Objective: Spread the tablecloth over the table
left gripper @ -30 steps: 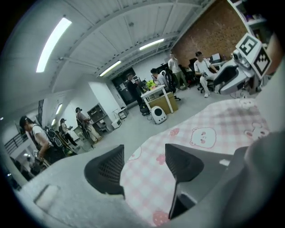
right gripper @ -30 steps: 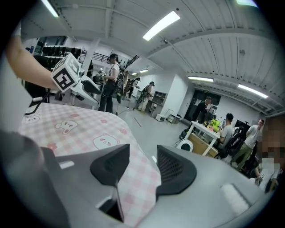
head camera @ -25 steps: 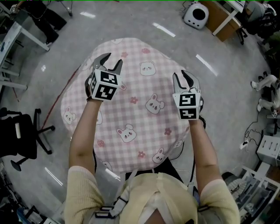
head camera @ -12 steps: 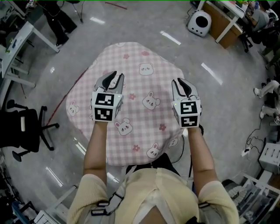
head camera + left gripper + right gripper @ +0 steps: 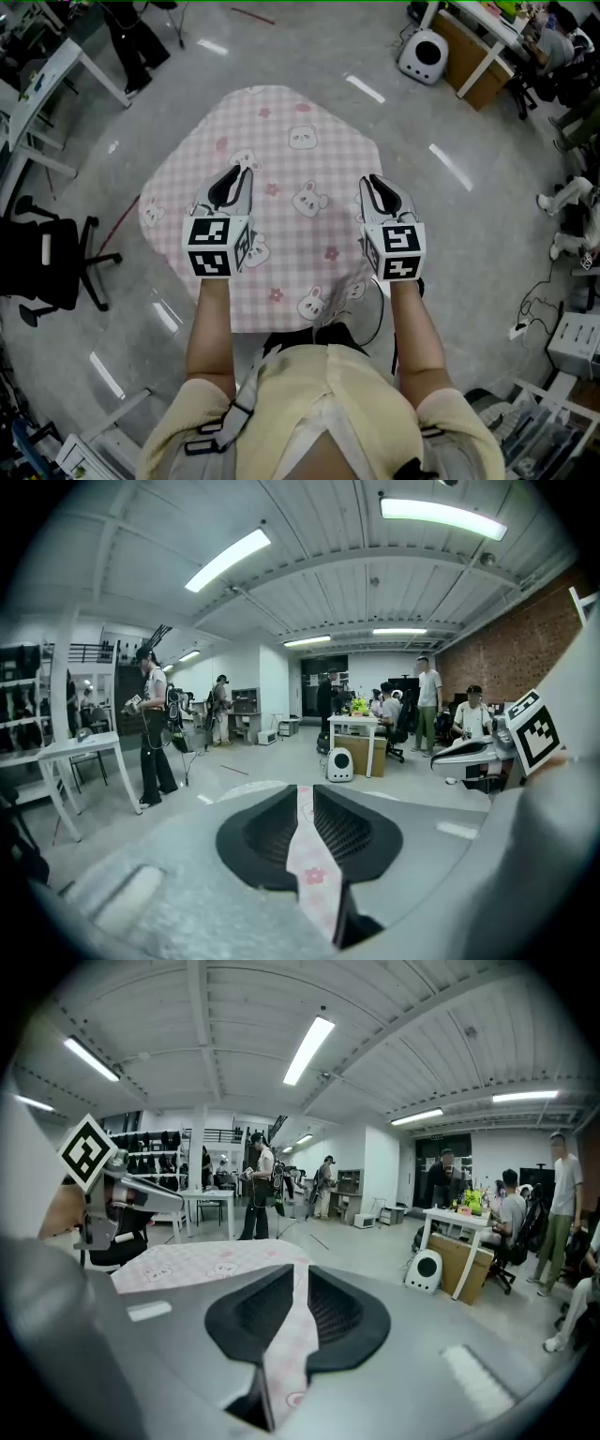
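The pink checked tablecloth (image 5: 281, 131) with bear prints lies draped over the table, its near edge toward me. My left gripper (image 5: 233, 185) is over its left part and my right gripper (image 5: 377, 193) over its right part, both lifted a little. In the left gripper view the jaws are closing, and a strip of the cloth (image 5: 311, 864) is pinched between the dark pads. The right gripper view shows the same: closing jaws with a fold of cloth (image 5: 289, 1340) pressed between them, and the spread cloth (image 5: 202, 1260) to the left.
A black office chair (image 5: 45, 272) stands left of the table and white desks (image 5: 42, 89) at the upper left. A white round device (image 5: 420, 54) and a wooden desk (image 5: 473, 42) are at the upper right. Cables (image 5: 536, 295) lie on the floor at right. People stand (image 5: 153, 724) around the room.
Both grippers have come back toward me and risen. Their jaws have narrowed from open onto the cloth, and the cloth has shifted toward me with them.
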A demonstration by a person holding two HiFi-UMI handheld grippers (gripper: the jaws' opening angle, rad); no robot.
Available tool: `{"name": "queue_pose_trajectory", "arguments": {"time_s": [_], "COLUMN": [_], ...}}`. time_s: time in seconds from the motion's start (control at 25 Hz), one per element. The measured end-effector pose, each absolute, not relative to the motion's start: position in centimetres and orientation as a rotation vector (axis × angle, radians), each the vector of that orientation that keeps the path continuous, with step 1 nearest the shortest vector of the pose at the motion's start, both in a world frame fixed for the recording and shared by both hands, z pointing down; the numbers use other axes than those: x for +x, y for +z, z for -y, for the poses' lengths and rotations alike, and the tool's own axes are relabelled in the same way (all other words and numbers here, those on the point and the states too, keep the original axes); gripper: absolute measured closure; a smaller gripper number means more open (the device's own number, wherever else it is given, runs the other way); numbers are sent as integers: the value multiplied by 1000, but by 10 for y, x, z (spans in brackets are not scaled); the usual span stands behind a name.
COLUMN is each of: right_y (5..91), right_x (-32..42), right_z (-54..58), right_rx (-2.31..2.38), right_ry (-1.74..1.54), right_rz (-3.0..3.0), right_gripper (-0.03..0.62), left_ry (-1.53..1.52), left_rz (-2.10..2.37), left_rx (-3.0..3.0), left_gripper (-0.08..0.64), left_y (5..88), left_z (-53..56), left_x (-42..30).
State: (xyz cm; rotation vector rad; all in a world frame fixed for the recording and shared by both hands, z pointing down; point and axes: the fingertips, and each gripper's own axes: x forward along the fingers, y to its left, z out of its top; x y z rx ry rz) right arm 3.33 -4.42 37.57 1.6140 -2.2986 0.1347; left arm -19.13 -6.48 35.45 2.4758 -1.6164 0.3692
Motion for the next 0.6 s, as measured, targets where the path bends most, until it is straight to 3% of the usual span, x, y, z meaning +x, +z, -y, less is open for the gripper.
{"name": "queue_pose_trajectory", "arguments": {"time_s": [0.16, 0.6], "right_y": [368, 363], "right_x": [36, 26], "right_z": [25, -19], "right_rx": [1615, 1538], "right_ry": [118, 153], "right_rz": [2336, 2452], "right_gripper": [588, 588], "left_ry": [332, 296], "left_rz": [1636, 1612], "left_rx": [2402, 2383], "left_gripper": [546, 555], "left_y": [353, 348], "left_z": [36, -27], "left_x": [-197, -191]}}
